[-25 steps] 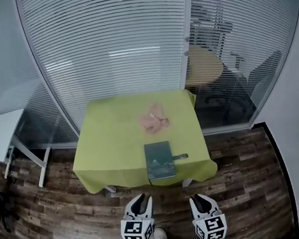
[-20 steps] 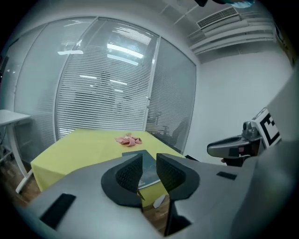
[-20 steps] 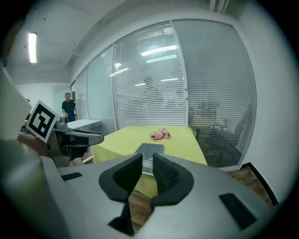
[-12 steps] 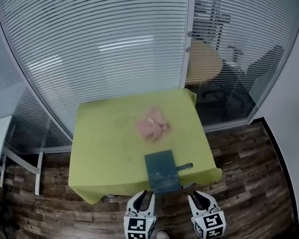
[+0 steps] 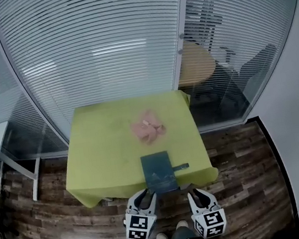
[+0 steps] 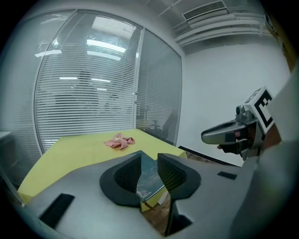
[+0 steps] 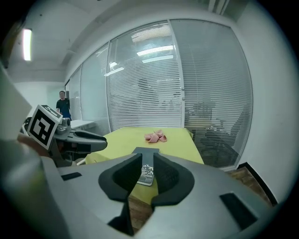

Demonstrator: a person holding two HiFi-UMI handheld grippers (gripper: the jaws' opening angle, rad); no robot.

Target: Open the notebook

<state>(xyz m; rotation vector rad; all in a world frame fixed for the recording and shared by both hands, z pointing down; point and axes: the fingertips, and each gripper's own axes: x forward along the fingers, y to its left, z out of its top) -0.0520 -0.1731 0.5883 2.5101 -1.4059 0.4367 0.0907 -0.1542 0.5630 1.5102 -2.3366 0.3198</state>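
I see the left claw (image 5: pixel 147 196) at the near edge of the table (image 5: pixel 96 152), which carries a yellow-green cover. Its jaws stand at a narrow gap and are opening, with nothing pressed between them. Just beyond its tips, the notebook (image 5: pixel 159 171) lies closed and flat at the table's near edge, dark cover up, with a strap (image 5: pixel 181 166) sticking out to the right. Farther back lies a crumpled pink cloth (image 5: pixel 147 129). The right claw (image 5: pixel 198 193) hovers short of the table, right of the notebook, jaws narrowly apart and empty.
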